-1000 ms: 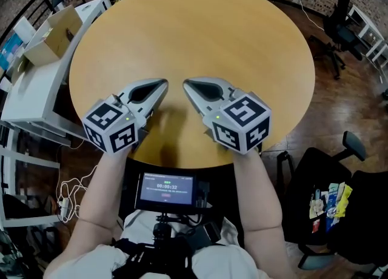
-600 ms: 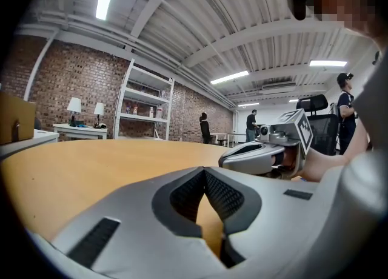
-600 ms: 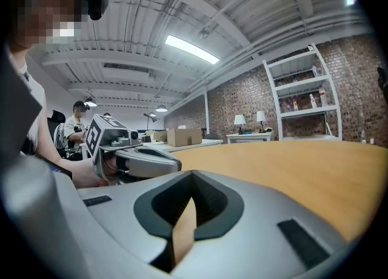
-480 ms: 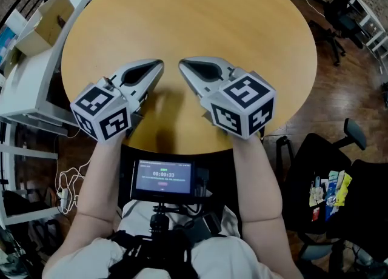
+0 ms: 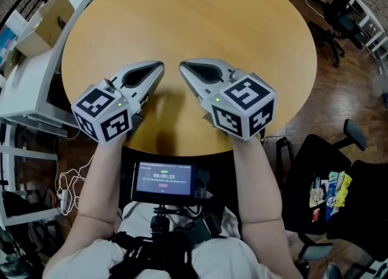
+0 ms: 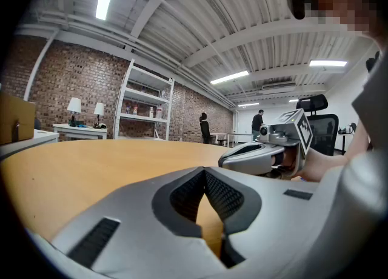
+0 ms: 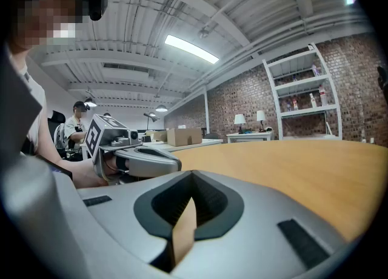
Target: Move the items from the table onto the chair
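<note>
The round wooden table (image 5: 200,23) has nothing lying on it in the head view. My left gripper (image 5: 159,66) and right gripper (image 5: 183,65) lie side by side near the table's front edge, tips pointing toward each other, both shut with nothing between the jaws. The left gripper view shows its jaws (image 6: 204,171) closed over bare tabletop, with the right gripper (image 6: 260,155) beside it. In the right gripper view, its jaws (image 7: 193,174) are closed too, and the left gripper (image 7: 142,157) is next to it. A black chair (image 5: 315,168) at the lower right holds several colourful packets (image 5: 328,196).
A white desk (image 5: 36,84) with a cardboard box (image 5: 42,26) stands left of the table. A black office chair (image 5: 339,11) is at the upper right. A small screen (image 5: 165,181) sits below the table edge at my waist. Shelves and distant people show in the gripper views.
Both grippers have kept their places and stayed shut. Only the head view has shifted a little.
</note>
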Available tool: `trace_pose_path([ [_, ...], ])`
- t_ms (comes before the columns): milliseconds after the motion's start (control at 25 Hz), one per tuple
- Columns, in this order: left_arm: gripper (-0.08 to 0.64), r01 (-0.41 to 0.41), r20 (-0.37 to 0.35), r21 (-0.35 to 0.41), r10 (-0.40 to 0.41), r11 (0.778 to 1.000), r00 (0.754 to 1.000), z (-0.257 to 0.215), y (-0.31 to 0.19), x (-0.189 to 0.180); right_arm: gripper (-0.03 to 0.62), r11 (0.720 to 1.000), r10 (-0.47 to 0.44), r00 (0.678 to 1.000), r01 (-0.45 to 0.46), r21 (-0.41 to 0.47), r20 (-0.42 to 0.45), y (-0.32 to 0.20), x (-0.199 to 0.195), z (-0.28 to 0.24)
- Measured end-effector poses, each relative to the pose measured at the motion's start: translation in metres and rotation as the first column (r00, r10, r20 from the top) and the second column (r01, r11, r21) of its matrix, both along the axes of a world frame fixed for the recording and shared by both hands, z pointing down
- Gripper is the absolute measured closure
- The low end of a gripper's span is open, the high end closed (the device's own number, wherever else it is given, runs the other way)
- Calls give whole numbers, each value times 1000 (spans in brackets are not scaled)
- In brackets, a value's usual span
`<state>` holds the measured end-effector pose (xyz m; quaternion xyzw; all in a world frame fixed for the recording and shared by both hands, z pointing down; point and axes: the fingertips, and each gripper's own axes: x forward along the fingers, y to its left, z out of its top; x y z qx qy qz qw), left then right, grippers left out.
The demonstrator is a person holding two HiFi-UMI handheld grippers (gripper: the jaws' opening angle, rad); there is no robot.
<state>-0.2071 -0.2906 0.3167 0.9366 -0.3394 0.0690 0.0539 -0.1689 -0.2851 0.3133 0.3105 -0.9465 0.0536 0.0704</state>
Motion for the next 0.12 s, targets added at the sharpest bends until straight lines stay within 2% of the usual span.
trace_pose_path([
  [120,552,-1,0,2,1,1000,1000,0,-1,0,592,1000,1,1000,-1,3,-1,-1,0,-1],
])
